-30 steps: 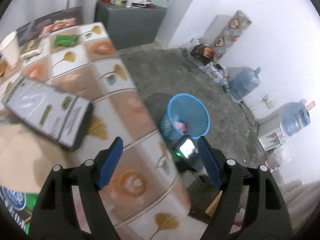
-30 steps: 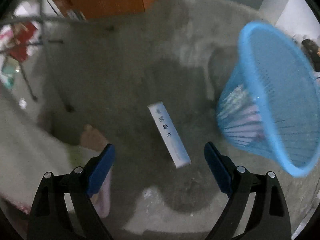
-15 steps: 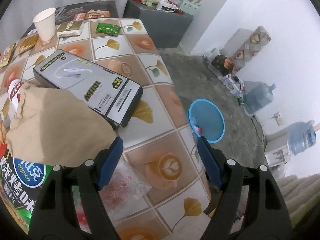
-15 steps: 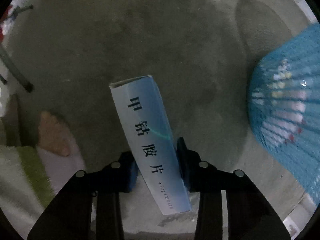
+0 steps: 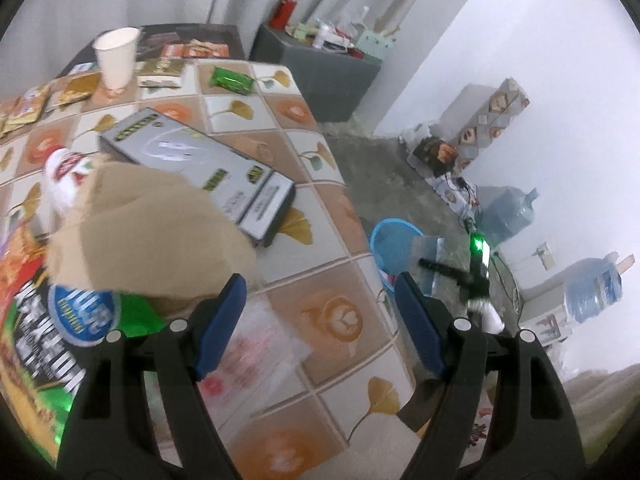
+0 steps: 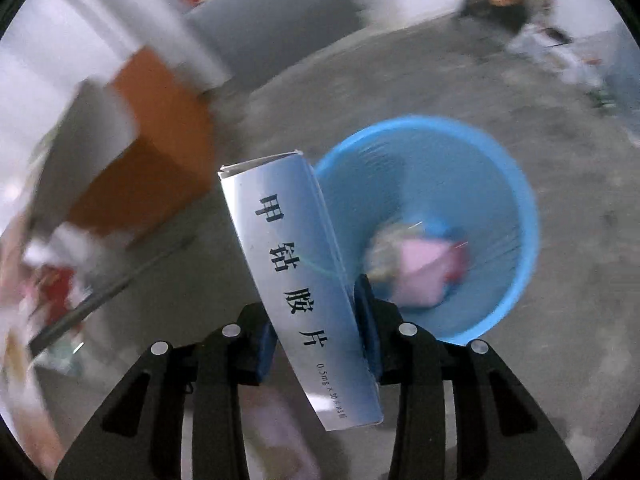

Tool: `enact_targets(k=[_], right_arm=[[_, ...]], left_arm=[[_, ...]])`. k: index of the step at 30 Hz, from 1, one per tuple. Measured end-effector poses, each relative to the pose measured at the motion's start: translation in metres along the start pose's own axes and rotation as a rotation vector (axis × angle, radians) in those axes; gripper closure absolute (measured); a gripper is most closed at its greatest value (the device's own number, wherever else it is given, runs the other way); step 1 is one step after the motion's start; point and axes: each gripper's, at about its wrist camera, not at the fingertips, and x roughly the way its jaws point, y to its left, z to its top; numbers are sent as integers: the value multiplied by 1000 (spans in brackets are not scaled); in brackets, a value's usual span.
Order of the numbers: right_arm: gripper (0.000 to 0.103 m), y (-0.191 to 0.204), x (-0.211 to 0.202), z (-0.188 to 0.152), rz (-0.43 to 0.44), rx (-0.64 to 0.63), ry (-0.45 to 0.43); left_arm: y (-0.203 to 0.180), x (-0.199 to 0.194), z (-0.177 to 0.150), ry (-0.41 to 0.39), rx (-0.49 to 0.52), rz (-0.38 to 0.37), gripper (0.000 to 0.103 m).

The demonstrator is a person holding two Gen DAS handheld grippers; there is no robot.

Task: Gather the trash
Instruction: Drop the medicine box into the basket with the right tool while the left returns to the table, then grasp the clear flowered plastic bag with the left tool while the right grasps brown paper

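My right gripper (image 6: 316, 320) is shut on a slim pale-blue medicine box (image 6: 296, 272) with black characters, holding it tilted in the air beside the blue mesh trash basket (image 6: 500, 168). The basket stands on the floor and holds pink and mixed scraps (image 6: 420, 268). My left gripper (image 5: 318, 292) stands open over the tiled table (image 5: 320, 216) with nothing between its fingers. A clear plastic wrapper (image 5: 256, 344) lies just below it. The left wrist view also shows the basket (image 5: 390, 240) past the table's edge, with the held box (image 5: 430, 248) above it.
On the table lie a crumpled brown paper bag (image 5: 152, 232), a long grey and black box (image 5: 200, 168), a green snack bag (image 5: 52, 340), a paper cup (image 5: 116, 58), a green packet (image 5: 232, 80) and several sachets. Water jugs (image 5: 508, 208) stand by the wall.
My right gripper shut on the medicine box lying on the floor and raised it next to the basket. The left gripper, still open, drifted across the table.
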Motion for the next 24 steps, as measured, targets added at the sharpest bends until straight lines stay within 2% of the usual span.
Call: enact_targets(k=[1, 3, 5, 9, 11, 14, 17, 21, 24], right_arm=[[65, -4, 9, 11, -58, 15, 7], [47, -13, 27, 22, -157, 17, 19], [44, -15, 35, 27, -270, 2, 0], [37, -10, 23, 25, -343, 46, -64], [37, -10, 18, 27, -344, 51, -90], [37, 9, -21, 23, -270, 25, -157], [37, 46, -67, 21, -115, -34, -231], [37, 120, -132, 16, 175, -188, -256], [37, 194, -164, 5, 353, -378, -220]], left_arm=[[3, -6, -2, -10, -8, 7, 31], [11, -22, -9, -30, -29, 22, 31], [20, -37, -18, -49, -56, 53, 31], [37, -60, -35, -78, -104, 91, 30], [44, -70, -45, -96, -114, 114, 30], [51, -79, -56, -111, -106, 150, 30], [50, -82, -64, -120, -57, 177, 30], [30, -75, -77, -134, 88, 207, 30], [8, -58, -89, -136, 240, 285, 30]])
